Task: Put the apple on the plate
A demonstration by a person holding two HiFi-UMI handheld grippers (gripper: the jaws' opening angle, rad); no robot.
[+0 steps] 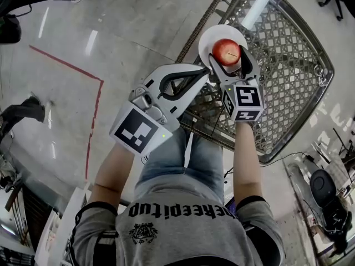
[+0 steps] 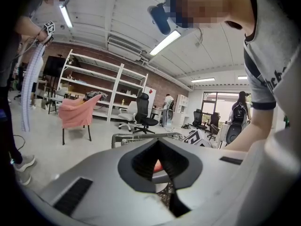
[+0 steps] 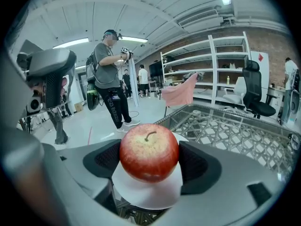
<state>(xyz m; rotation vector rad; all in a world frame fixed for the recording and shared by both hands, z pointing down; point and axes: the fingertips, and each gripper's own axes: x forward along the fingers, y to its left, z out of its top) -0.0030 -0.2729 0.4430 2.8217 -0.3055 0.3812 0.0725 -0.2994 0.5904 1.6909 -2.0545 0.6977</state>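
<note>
Right gripper (image 3: 149,163) tight around apple (image 3: 149,147) (upright)

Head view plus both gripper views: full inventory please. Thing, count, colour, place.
apple: 1, red, gripped over the plate
plate: 1, white, at the near-left edge of the table
table: 1, grey metal lattice, in front of the person
tube: 1, white, on the table's far side
floor line: 1, red, left of the table
pink cloth: 1, draped on a chair, background
office chair: 1, black, by the shelves
shelves: 1 unit, white, against the brick wall
bystander: 1, dark clothes, standing in the background
left tongs: jaws together, empty, tip beside the plate
right tongs: jaws closed on the apple
forearms: 2, bare, behind the tongs
</note>
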